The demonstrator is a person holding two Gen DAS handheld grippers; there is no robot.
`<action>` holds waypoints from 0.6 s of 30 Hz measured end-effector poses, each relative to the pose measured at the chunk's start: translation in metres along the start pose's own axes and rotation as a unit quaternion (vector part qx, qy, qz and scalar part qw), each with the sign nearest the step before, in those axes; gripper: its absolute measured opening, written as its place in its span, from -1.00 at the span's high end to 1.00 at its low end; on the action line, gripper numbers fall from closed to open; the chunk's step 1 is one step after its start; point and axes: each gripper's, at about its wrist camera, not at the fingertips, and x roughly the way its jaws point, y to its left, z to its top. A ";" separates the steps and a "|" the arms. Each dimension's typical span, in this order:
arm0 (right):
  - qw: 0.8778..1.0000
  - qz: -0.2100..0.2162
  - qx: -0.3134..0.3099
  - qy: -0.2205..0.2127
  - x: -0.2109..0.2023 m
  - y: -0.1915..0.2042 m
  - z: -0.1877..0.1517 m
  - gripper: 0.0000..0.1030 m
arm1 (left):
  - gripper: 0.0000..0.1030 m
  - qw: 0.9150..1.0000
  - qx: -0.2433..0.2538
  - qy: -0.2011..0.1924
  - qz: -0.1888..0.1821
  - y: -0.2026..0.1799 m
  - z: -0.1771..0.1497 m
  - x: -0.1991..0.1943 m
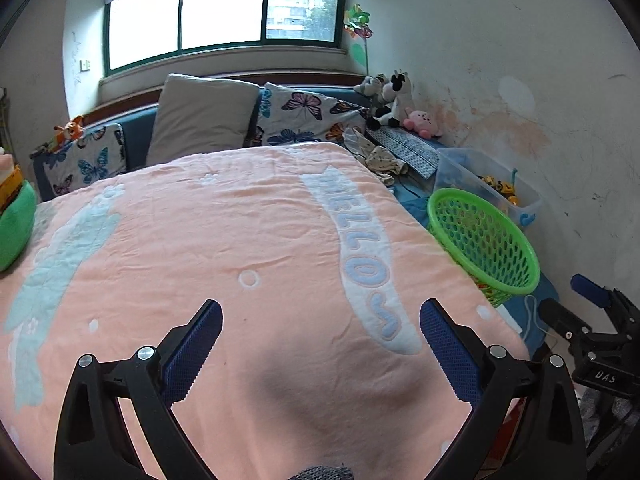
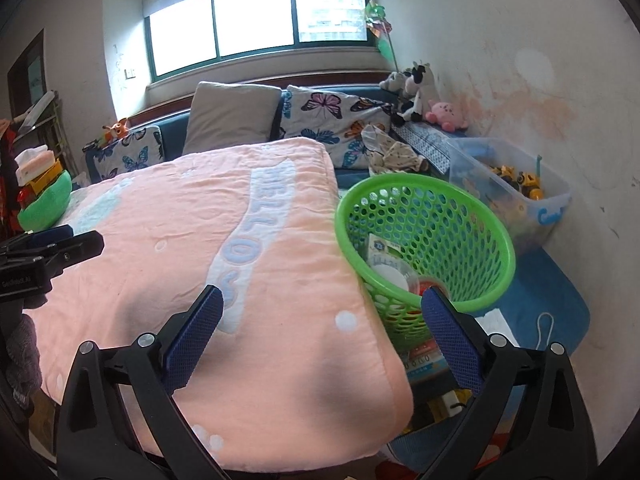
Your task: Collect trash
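Note:
A green mesh basket point(image 2: 472, 216) stands on the blue sheet to the right of the pink blanket point(image 2: 200, 240). Inside it lie a small carton point(image 2: 384, 252), a white lid point(image 2: 394, 278) and a red piece point(image 2: 430, 284). My right gripper point(image 2: 322, 334) is open and empty, hovering over the blanket's near right corner, its right finger in front of the basket's near wall. My left gripper point(image 1: 320, 346) is open and empty above the middle of the blanket point(image 1: 240, 260). The basket point(image 1: 484, 240) shows at the right in the left wrist view. Each gripper appears at the edge of the other's view.
Pillows point(image 2: 232, 116) and soft toys point(image 2: 418, 92) line the head of the bed under the window. A clear box of toy vehicles point(image 2: 516, 184) stands by the wall behind the basket. Crumpled cloth point(image 2: 394, 156) lies nearby. Packets and boxes point(image 2: 426, 360) sit low beside the bed.

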 end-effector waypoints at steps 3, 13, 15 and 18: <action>1.000 0.004 0.001 -0.001 0.000 0.003 -0.001 -0.91 | -0.86 1.000 -0.004 -0.007 0.013 0.004 -0.005 -0.005; 1.000 0.002 0.006 -0.011 -0.006 0.007 -0.001 -0.91 | -0.86 0.999 -0.004 -0.011 0.030 0.009 -0.020 -0.014; 1.000 0.001 0.007 -0.012 -0.007 0.007 -0.001 -0.91 | -0.86 0.999 -0.002 -0.013 0.032 0.010 -0.021 -0.015; 1.000 0.001 0.008 -0.012 -0.007 0.008 -0.001 -0.91 | -0.86 0.999 0.001 -0.016 0.037 0.010 -0.023 -0.017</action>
